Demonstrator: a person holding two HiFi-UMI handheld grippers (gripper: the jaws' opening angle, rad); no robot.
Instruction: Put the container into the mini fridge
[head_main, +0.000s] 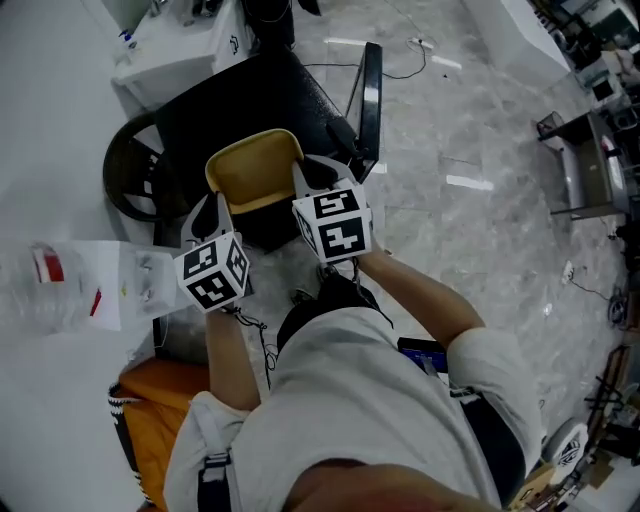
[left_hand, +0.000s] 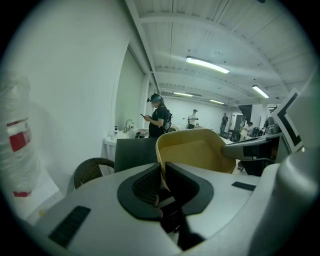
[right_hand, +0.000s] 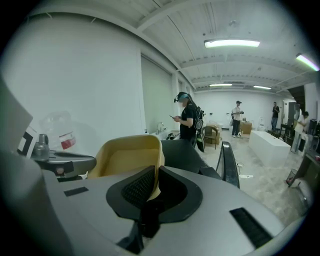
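Observation:
A yellow open container (head_main: 255, 170) hangs between both grippers, just above the black mini fridge (head_main: 250, 100), whose door (head_main: 370, 95) stands open to the right. My left gripper (head_main: 218, 207) is shut on the container's left rim. In the left gripper view that rim (left_hand: 161, 170) runs between the two black pads, with the container (left_hand: 200, 152) beyond them. My right gripper (head_main: 305, 183) is shut on the right rim. The right gripper view shows the yellow wall (right_hand: 125, 157) pinched in my right gripper (right_hand: 154, 185), with the fridge (right_hand: 185, 152) behind.
A dark wicker chair (head_main: 130, 175) stands left of the fridge. A white table (head_main: 60, 350) at left carries a clear plastic bottle (head_main: 40, 285). An orange bag (head_main: 150, 400) lies near the person's legs. A white sink unit (head_main: 180, 50) is behind, a metal rack (head_main: 590, 170) far right. People (left_hand: 159, 117) stand in the background.

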